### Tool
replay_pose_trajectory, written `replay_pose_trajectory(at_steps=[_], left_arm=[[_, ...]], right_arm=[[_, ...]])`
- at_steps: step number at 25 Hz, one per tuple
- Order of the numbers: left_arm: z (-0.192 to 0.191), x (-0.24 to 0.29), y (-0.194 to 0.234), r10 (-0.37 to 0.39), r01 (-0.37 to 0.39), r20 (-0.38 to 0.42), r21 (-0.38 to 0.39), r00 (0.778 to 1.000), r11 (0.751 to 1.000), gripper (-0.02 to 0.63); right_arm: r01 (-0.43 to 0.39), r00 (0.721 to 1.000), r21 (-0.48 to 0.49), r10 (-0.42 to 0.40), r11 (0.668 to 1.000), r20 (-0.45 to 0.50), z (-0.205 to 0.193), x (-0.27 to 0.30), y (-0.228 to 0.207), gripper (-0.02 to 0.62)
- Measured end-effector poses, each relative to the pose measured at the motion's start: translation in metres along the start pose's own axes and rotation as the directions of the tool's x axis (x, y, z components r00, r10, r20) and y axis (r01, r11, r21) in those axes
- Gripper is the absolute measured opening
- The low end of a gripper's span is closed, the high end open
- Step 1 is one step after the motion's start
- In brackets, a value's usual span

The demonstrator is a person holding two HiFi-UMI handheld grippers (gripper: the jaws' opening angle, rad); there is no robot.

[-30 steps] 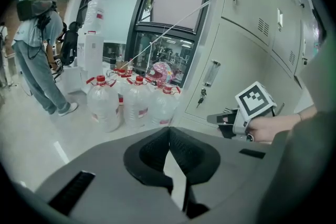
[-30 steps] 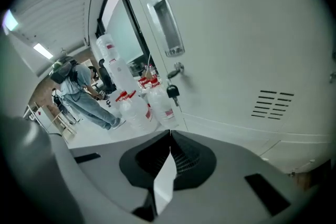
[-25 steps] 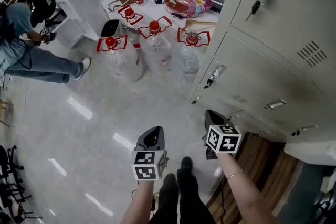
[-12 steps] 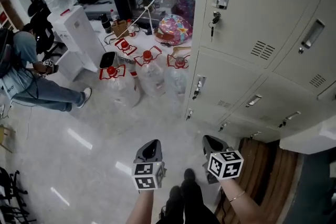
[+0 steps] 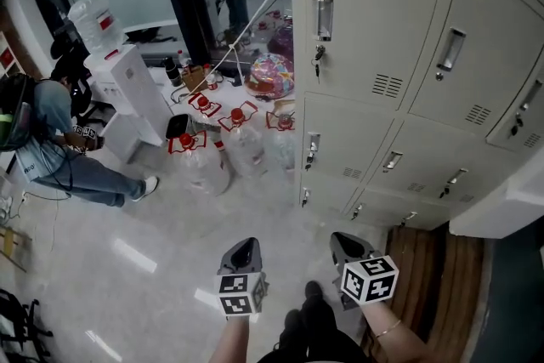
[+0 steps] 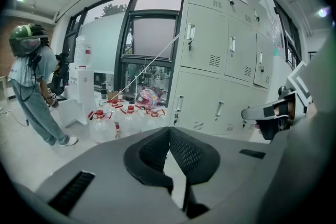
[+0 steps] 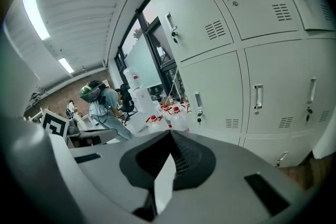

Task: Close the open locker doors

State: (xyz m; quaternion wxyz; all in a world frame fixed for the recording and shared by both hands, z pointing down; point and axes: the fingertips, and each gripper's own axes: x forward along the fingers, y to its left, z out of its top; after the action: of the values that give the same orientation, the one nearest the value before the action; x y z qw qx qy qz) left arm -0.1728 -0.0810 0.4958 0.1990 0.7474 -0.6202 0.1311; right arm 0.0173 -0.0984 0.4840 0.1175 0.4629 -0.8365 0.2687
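Left gripper [image 5: 242,245], right gripper [image 5: 349,244] carried low by legs, pads of each pressed together, nothing between: idle carry, probably while scanning. Locker doors [image 5: 374,38] ahead-right, well apart from both; all in view sit flush, none seen open

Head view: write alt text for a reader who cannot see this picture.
Seen from above, the left gripper and the right gripper, both shut and empty, are held low before a bank of pale lockers. Clear water bottles with red caps stand on the floor left of the lockers; another person stands further left.
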Motion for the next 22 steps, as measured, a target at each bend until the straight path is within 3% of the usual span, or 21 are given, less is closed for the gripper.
replay_pose_trajectory(at_steps=[9, 22], left_arm=[[0.01, -0.051, -0.009, -0.017, 0.016, 0.044, 0.007, 0.999, 1.0, 0.02], [0.016, -0.087, -0.017, -0.044, 0.043, 0.063, 0.024, 0.997, 0.999, 0.02]], right_arm=[[0.019, 0.999, -0.043, -0.017, 0.999, 0.039, 0.003, -0.053, 0.026, 0.002], [0.048, 0.997, -0.018, -0.047, 0.999, 0.06, 0.003, -0.086, 0.042, 0.002]])
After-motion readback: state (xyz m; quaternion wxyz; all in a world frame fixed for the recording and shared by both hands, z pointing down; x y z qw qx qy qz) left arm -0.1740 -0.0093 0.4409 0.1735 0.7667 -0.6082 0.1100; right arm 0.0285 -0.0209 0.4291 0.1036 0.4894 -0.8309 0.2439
